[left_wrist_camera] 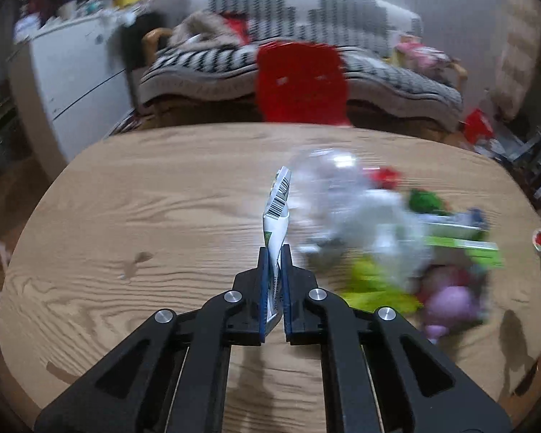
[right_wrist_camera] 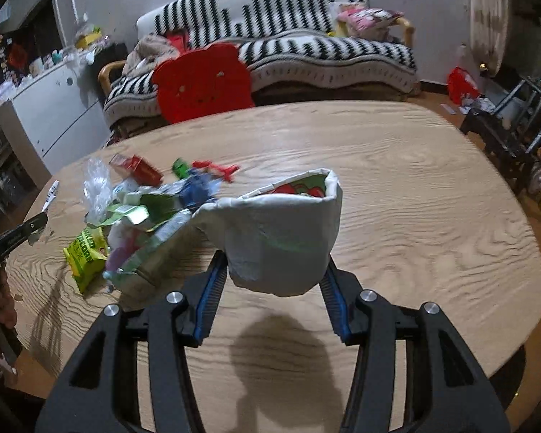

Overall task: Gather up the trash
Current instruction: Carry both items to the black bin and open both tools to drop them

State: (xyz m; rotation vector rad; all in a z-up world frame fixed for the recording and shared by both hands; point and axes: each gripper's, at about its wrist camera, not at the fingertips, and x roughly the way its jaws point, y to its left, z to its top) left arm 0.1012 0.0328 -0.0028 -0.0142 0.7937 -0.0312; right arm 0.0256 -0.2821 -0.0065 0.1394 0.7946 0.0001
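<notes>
striped sofa (right_wrist_camera: pixel 306 47), red chair (right_wrist_camera: pixel 202 83), white cabinet (right_wrist_camera: pixel 54 108)

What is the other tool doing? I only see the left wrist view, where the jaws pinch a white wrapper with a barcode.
Observer: The right gripper is shut on a crumpled white paper cup, held clear of the wooden table.
Operator: Is anything inside that cup?
Observer: Its mouth faces away; only a red and green print shows at the rim.
Operator: My trash pile is a blur. What is in it?
Observer: A yellow-green snack packet lies at its near edge, and a small red box at the far edge.
Operator: Can you see my gripper?
Observer: Yes, the left gripper enters at the left edge, beside the pile.
</notes>
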